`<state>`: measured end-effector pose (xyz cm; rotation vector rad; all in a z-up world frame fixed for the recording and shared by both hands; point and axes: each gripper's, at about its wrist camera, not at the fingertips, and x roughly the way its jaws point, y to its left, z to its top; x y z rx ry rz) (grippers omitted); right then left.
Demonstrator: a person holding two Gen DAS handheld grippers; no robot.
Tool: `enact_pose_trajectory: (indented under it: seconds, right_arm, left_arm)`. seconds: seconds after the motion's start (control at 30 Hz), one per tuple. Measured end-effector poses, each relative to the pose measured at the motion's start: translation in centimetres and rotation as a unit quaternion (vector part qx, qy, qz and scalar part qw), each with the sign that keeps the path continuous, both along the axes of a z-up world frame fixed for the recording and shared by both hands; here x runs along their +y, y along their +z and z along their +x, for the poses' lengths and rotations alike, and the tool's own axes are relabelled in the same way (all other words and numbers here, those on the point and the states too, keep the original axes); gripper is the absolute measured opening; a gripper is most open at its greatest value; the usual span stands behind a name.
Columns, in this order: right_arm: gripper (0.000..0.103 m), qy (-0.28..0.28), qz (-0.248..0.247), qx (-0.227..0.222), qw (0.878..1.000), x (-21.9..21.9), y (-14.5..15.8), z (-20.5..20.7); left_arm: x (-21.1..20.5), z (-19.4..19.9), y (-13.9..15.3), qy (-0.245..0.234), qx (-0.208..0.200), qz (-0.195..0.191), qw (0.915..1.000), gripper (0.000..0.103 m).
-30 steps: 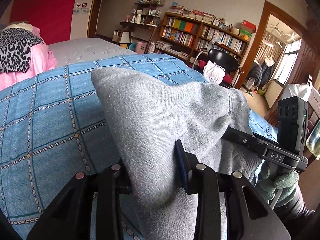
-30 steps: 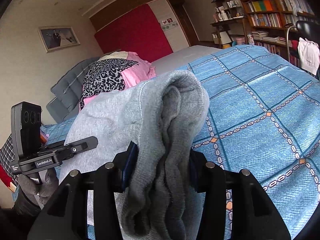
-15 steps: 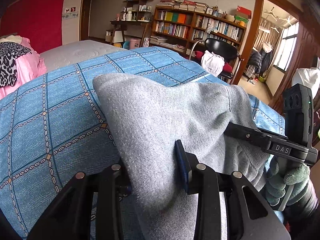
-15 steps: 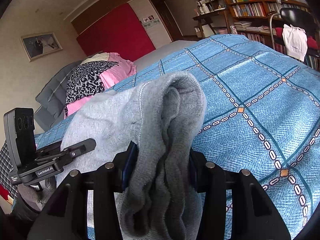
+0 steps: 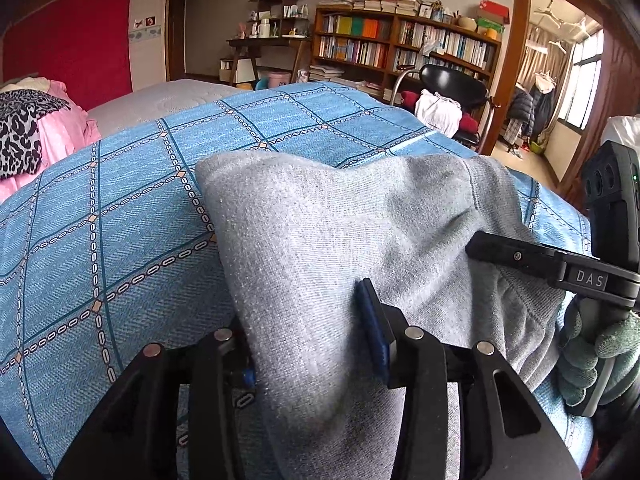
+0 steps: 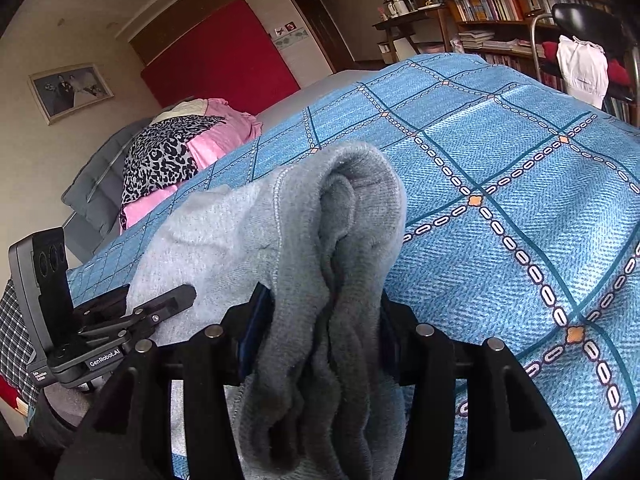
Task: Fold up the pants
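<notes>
Grey pants [image 5: 320, 240] are held bunched over the blue bedspread [image 5: 100, 220], so the fold can be laid down flat. Left gripper [image 5: 312, 356]: jaws opening, cloth still between them. Right gripper [image 6: 320, 344]: jaws also easing open around the thick waistband roll.

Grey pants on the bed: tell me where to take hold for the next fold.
Take the grey pants at the near edge's two corners, coming in low from the near side of the blue bedspread. The bunched band gives the fingers thick layers to pinch.
</notes>
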<state>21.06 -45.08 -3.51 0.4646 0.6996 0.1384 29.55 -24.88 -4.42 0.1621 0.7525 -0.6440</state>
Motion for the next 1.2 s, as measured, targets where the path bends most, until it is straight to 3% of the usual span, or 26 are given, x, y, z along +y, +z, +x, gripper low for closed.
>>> enact_pose_trajectory:
  seconds: [0.37, 0.5, 0.7, 1.03, 1.2]
  right_arm:
    - [0.053, -0.027, -0.003, 0.003, 1.0, -0.5, 0.1, -1.1]
    - [0.057, -0.044, -0.012, 0.027, 0.999, -0.7, -0.5, -1.3]
    - [0.062, -0.054, -0.02, 0.058, 0.997, -0.8, -1.3, -0.9]
    - [0.062, -0.065, -0.057, 0.0, 0.996, 0.6, 2.4, -6.0]
    - [0.062, -0.064, -0.123, 0.045, 0.989, 2.4, 1.3, -6.7]
  left_arm:
    - [0.6, -1.2, -0.2, 0.017, -0.028, 0.028, 0.9991, 0.065]
    - [0.8, -2.3, 0.0, 0.022, -0.045, 0.043, 0.9978, 0.073]
    - [1.0, -4.0, 0.0, 0.027, -0.045, 0.061, 0.9967, 0.073]
    - [3.0, -7.0, -0.2, 0.044, -0.02, 0.044, 0.9979, 0.077]
    - [3.4, -8.0, -0.3, 0.048, -0.018, 0.038, 0.9979, 0.078]
